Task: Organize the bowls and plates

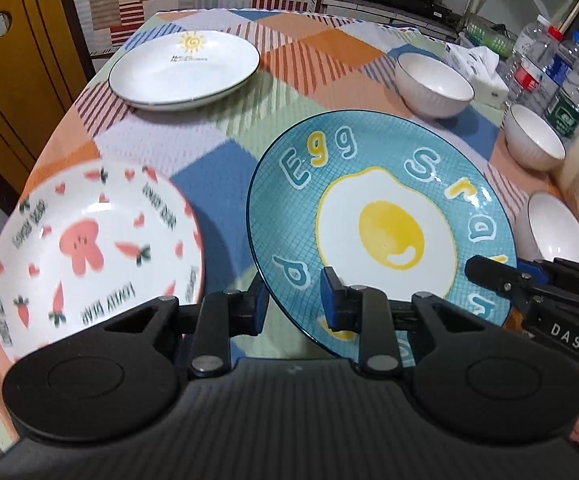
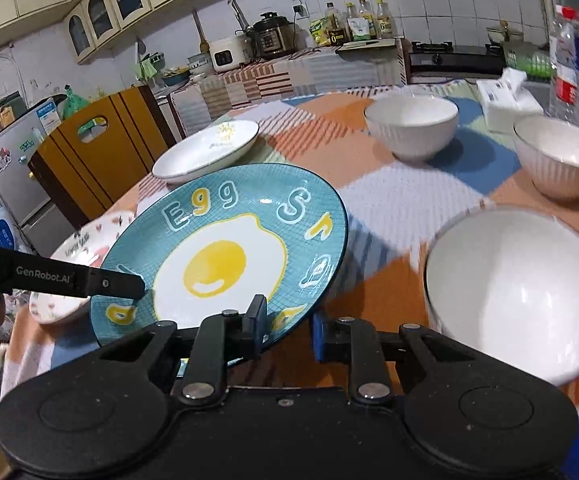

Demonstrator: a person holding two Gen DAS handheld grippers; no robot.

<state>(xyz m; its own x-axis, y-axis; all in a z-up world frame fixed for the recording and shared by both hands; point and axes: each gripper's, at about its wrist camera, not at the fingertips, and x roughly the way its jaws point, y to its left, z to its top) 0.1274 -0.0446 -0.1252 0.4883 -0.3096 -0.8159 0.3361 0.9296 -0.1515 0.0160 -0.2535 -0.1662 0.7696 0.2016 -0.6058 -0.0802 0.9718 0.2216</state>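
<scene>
Got the egg plate [image 1: 385,216] clamped at its near rim by both my left gripper [image 1: 294,302] and right gripper [image 2: 288,330], tilted just above the tablecloth [image 1: 225,128]; next move, I reckon: carry it onto the carrot plate [image 1: 89,248] beside it.

We note a home kitchen. White tiled wall [image 2: 429,12], cream wall cupboards [image 2: 101,8] with arched glass doors. A counter carries a pressure cooker [image 2: 271,36], a rice cooker [image 2: 225,54] and oil bottles [image 2: 359,20]; a gas hob [image 2: 449,50] sits beside it. Fridge [image 2: 5,160] at left. The desk wears a patchwork cloth [image 2: 389,200].
</scene>
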